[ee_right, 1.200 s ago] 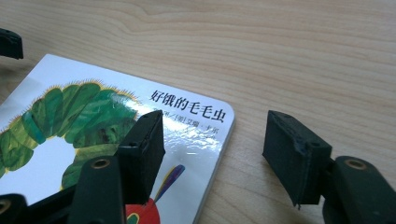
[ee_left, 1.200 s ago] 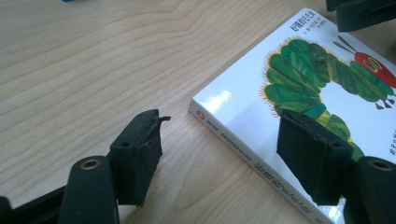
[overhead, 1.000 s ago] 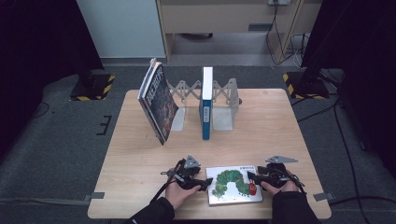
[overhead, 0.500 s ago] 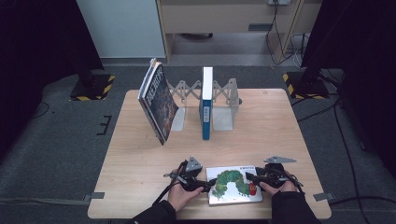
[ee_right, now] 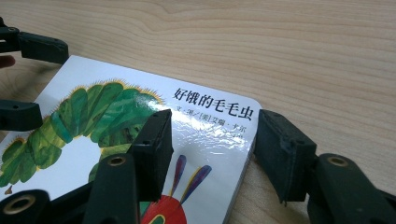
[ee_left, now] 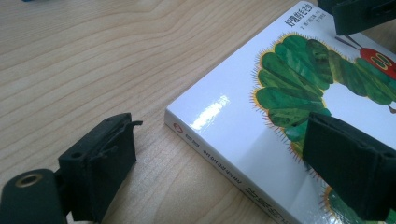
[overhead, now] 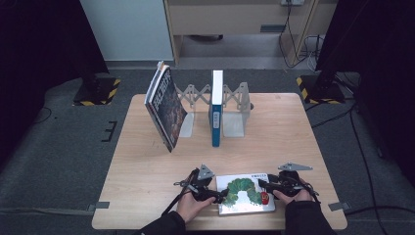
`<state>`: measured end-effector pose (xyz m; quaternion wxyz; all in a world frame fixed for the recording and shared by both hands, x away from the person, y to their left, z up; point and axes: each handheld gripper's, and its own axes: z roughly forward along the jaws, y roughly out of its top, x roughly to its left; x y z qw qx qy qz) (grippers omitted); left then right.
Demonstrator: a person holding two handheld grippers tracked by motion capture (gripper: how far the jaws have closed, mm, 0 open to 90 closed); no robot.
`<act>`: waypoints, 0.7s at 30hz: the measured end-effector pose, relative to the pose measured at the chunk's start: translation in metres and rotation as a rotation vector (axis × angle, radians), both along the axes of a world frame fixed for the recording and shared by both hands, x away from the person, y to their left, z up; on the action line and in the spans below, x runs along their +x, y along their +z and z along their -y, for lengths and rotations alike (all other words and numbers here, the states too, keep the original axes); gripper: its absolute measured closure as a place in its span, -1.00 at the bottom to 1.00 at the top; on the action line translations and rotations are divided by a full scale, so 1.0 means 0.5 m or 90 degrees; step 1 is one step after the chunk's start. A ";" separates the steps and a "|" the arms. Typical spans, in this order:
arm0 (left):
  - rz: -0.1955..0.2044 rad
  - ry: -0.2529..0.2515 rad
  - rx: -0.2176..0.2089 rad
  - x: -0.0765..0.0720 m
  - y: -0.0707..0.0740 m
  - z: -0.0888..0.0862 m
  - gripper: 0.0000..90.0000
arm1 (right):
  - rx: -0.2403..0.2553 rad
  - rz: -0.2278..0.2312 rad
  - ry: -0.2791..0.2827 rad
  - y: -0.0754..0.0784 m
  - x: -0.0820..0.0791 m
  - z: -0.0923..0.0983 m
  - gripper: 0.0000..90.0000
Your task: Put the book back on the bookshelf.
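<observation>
In the high view, a picture book [overhead: 244, 194] with a green caterpillar on its white cover lay flat at the near edge of the wooden tabletop [overhead: 147, 166], between the person's two hands. The left claw [overhead: 215, 194] was at the book's left edge and the right claw [overhead: 266, 186] at its right edge, each held in a hand coming in from the bottom. Farther back stood a metal rack [overhead: 235, 105] with a blue book [overhead: 216, 108] upright in it, and a dark book [overhead: 165, 106] leaned tilted at the rack's left side.

In the left claw view, the left claw [ee_left: 224, 163] was released, its jaws wide apart and straddling the picture book's [ee_left: 289, 112] spine edge: one jaw over bare tabletop [ee_left: 93, 56] beside the book, the other above the cover over the caterpillar. I could not tell whether either jaw touched the book. The right claw's tip [ee_left: 362, 14] showed at the top right corner.

In the right gripper view, the right claw [ee_right: 212, 154] was also released, spread across the picture book's [ee_right: 116, 121] rounded corner by the printed title, one jaw over the cover and the other just beside the edge on the tabletop [ee_right: 303, 56]. The left claw's jaws [ee_right: 28, 79] showed at the far left
</observation>
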<state>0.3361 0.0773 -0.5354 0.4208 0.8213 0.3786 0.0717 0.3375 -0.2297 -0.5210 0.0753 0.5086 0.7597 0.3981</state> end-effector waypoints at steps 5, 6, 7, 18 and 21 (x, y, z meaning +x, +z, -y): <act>0.000 0.007 0.004 -0.004 0.001 0.002 -0.81 | -0.006 -0.003 0.004 -0.003 0.000 -0.001 0.03; -0.002 0.009 0.004 -0.006 0.002 0.002 -0.80 | -0.008 -0.004 0.003 -0.004 0.001 -0.001 0.03; -0.008 0.009 0.006 -0.007 0.004 0.003 -0.78 | -0.008 -0.005 0.003 -0.005 0.001 0.000 0.03; -0.035 0.012 0.000 -0.021 0.014 0.013 -0.38 | 0.001 -0.015 -0.004 -0.007 0.000 0.000 0.01; -0.028 0.017 -0.002 -0.016 0.014 0.012 -0.33 | 0.001 -0.021 -0.007 -0.006 0.001 -0.002 -0.01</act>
